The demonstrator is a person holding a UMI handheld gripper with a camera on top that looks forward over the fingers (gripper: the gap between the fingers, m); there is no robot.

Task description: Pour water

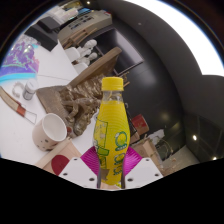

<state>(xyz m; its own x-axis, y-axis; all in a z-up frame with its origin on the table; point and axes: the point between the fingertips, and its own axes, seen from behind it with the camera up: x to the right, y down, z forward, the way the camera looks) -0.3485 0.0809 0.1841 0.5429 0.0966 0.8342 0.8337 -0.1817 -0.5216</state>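
We see the bottle (112,130) standing upright at the centre of the frame, yellow cap on, its lower body between the two fingers; the gripper (111,168) sits at the bottom centre, and the pink pads (92,160) show on both sides of the bottle, pressed against it – so we read the fingers as clamped on the bottle, not merely about it. The view is tilted, and the bottle seems lifted off the white table (25,125), though its base is hidden.

To the lower left of the frame stands a white mug (50,130), near the bottle and a little apart from it; behind it, at centre left, lies a crumpled brown paper bag (75,100); a purple packet (18,62) lies at the upper left.

We judge the step in hand to be the carry – bottle gripped, pour not yet begun; the mug looks the likely target. The cap appears to be on, which would block any pour; the next move calls for bringing the neck over the mug's mouth and tilting slowly, keeping the grip firm on the smooth label.
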